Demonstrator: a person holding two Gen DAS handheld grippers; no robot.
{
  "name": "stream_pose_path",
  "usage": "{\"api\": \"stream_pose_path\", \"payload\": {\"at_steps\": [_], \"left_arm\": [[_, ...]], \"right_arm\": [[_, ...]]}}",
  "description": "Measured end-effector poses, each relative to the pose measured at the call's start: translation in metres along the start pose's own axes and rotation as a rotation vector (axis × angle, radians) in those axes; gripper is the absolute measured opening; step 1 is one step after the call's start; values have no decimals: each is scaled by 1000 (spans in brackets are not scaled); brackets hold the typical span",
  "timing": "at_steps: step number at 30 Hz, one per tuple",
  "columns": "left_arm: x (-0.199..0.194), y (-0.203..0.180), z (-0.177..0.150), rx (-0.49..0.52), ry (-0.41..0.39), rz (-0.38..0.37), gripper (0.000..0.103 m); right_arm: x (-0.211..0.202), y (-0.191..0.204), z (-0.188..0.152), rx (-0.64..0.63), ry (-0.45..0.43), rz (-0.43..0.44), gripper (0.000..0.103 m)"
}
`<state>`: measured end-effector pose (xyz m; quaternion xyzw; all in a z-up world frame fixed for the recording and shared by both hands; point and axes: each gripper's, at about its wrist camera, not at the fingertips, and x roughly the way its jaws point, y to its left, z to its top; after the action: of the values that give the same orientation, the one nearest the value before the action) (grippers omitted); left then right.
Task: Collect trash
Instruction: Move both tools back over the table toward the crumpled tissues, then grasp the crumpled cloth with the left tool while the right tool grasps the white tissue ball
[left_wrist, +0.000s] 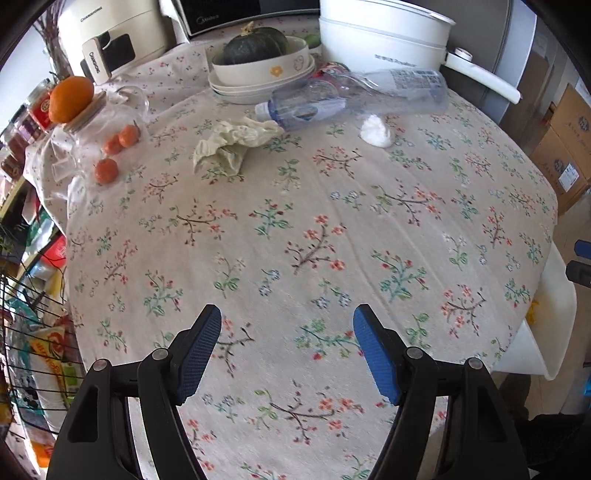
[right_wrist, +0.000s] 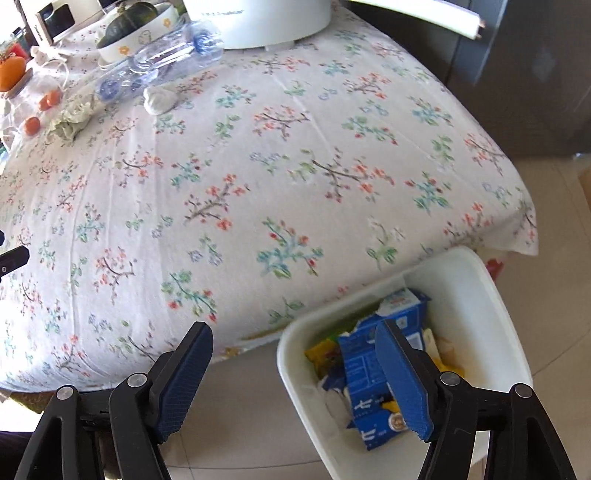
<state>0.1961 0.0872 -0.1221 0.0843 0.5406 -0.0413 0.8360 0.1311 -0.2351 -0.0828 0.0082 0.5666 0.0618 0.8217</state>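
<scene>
We hold left gripper (left_wrist: 287, 317) and right gripper (right_wrist: 293, 334) spread apart, gripping nothing. Crumpled wrapper (left_wrist: 232, 142), tissue wad (left_wrist: 376, 131) and plastic bottle (left_wrist: 332, 98) lie along the table's (left_wrist: 369, 229) far edge; white bin (right_wrist: 480, 291) stands beside its near corner.

The near and middle stretch of the floral tablecloth (left_wrist: 317, 236) lies bare, an open lane toward the far edge. There, clutter crowds around the stacked bowls (left_wrist: 258, 79): a crumpled wrapper (left_wrist: 232, 142) just in front, two plastic bottles (left_wrist: 351, 96) lying across to their right, a white tissue wad (left_wrist: 376, 131) below those. The white bin (right_wrist: 491, 306), mouth uncovered, sits against the table's near corner, over open floor.
</scene>
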Motion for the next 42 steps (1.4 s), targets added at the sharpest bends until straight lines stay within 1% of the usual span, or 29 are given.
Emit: {"api": "stream_pose_path", "payload": {"at_steps": [3,7,12,16,18,20,21,22,23,24,26,28,29,30,31,32,33,37,42], "left_arm": [[13,30,20,-59,-46,-15,76],[31,56,45,-125,-103,-50,76],[50,63,76,-96,-175,-60,76],[67,66,95,-82,-220,-101,76],[77,67,103,-77,-227,-127,75],[85,65,108,-78,-232,-150,70],[90,66,110,-84,-231,-160,63],[94,67,112,-93,-228,-174,51],[98,68,113,-102,-224,-191,45],[102,68,113,-111,-220,-199,36],[104,68,112,-123,-237,-200,34],[103,67,112,-124,-251,-199,26],[103,66,111,-121,-250,-193,25],[103,64,111,-115,-247,-189,25],[101,63,110,-108,-245,-183,24],[99,62,109,-101,-246,-186,24],[96,60,108,-96,-247,-190,24],[84,54,101,-90,-241,-184,24],[67,44,79,-81,-219,-175,24]], "right_arm": [[13,27,28,-27,-15,29,77],[35,64,68,-77,-87,39,77],[77,98,110,-86,-121,70,77],[102,118,134,-92,-169,54,77],[110,125,144,-96,-198,47,77],[117,133,153,-99,-224,43,77],[120,135,156,-101,-234,38,77],[123,138,159,-106,-244,33,77],[125,141,162,-112,-255,26,76],[127,144,164,-121,-266,20,74],[133,149,169,-140,-281,10,71],[139,152,173,-147,-280,-13,66],[142,151,175,-144,-277,-18,61],[145,150,177,-137,-271,-15,52],[149,149,178,-129,-263,-9,45],[151,147,179,-122,-252,3,33],[152,146,178,-114,-252,17,32],[144,145,171,-154,-244,14,30],[124,135,154,-165,-233,16,30]]}}
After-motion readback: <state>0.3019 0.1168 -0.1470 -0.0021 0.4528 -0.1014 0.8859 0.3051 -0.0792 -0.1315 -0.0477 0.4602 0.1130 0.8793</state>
